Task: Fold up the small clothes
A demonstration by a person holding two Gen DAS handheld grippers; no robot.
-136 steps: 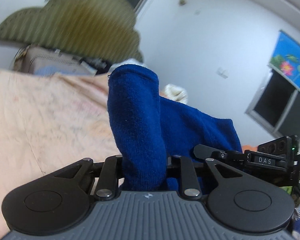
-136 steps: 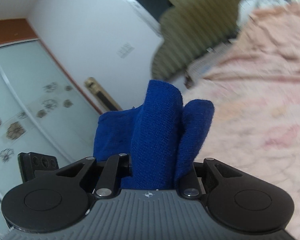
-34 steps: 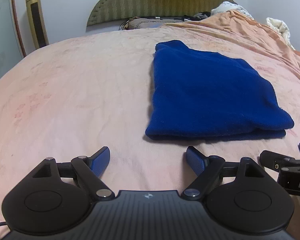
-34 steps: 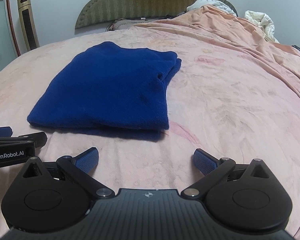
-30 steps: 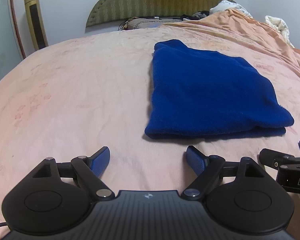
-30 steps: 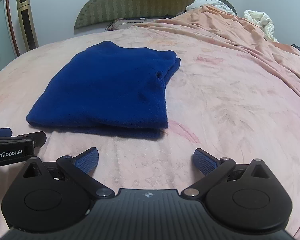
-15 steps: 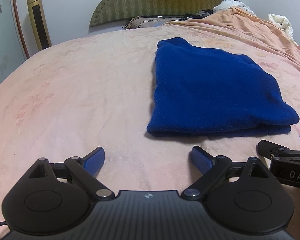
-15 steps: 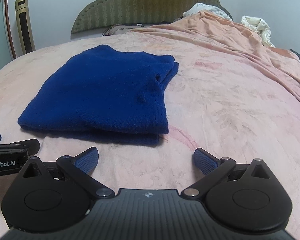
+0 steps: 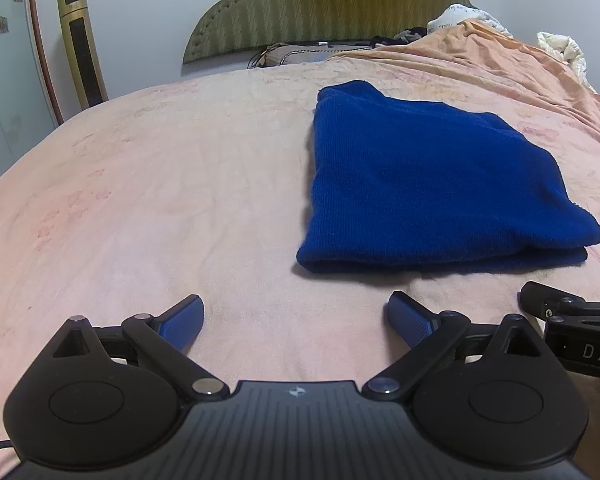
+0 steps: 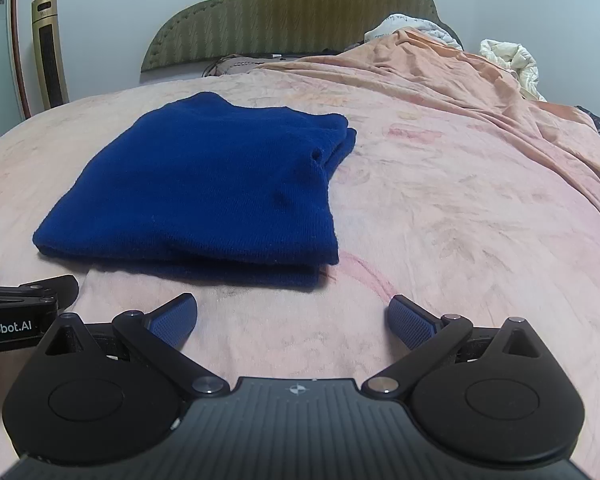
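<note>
A blue knitted garment (image 9: 428, 184) lies folded in layers on the pink bed sheet (image 9: 160, 200); it also shows in the right wrist view (image 10: 216, 188). My left gripper (image 9: 296, 316) is open and empty, a short way in front of the garment's near left corner. My right gripper (image 10: 292, 316) is open and empty, just short of the garment's near right edge. Each gripper's black body shows at the edge of the other's view.
A green padded headboard (image 9: 340, 4) stands at the far end with pillows and bedding. A rumpled orange blanket (image 10: 480, 92) covers the bed's right side. A gold tower fan (image 9: 82, 48) stands by the wall at the left.
4.5 s ago both grippers held the blue garment up in the air. It now lies folded on the bed, both grippers are open, and they have drawn back slightly.
</note>
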